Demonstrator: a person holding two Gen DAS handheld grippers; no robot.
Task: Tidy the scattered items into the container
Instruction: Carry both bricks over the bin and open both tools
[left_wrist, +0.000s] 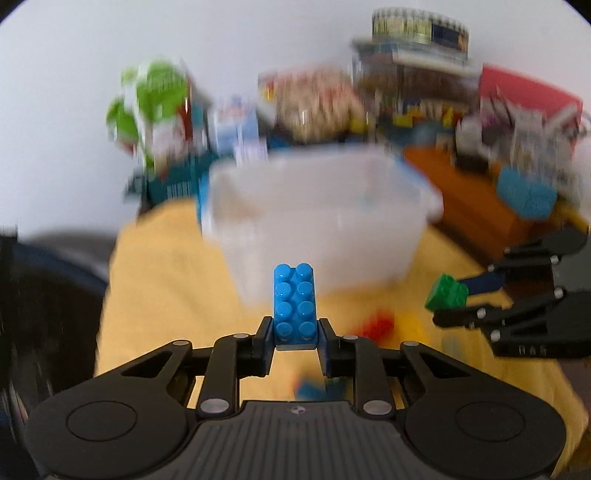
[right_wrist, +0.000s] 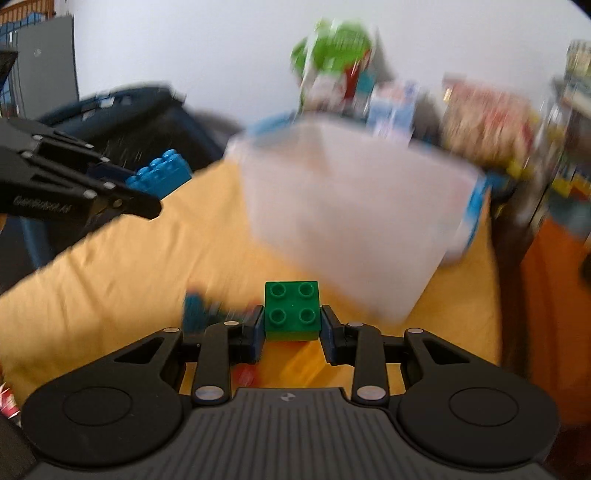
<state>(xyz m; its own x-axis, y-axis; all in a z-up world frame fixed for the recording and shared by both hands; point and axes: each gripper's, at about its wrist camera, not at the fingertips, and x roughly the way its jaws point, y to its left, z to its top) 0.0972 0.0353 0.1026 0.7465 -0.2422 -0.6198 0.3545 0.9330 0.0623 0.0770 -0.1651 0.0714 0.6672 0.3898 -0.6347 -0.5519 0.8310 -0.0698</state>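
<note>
Bricks are clamped in both grippers, above a yellow cloth (left_wrist: 155, 288) that covers the table. The left gripper (left_wrist: 295, 334) is clenched on a blue brick (left_wrist: 295, 302) with 2 rows of 4 studs, which points forward past the fingertips toward the translucent white container (left_wrist: 314, 221). In the right wrist view the same brick (right_wrist: 160, 179) shows at the upper left, gripped between that gripper's black fingers. The right gripper (right_wrist: 292, 325) is clenched on a green brick (right_wrist: 291, 308) with 4 studs, held between its blue pads (right_wrist: 330, 328); from the left wrist view that brick (left_wrist: 445, 293) appears at the right, near the container's lower corner. The container (right_wrist: 351, 221) sits on the cloth ahead of both grippers, blurred. A red piece (left_wrist: 376, 326) and a blue piece (left_wrist: 308, 389) lie on the cloth below the grippers, too blurred to make out. Blurred boxes and packets (left_wrist: 317, 103) crowd the wall behind the container.
</note>
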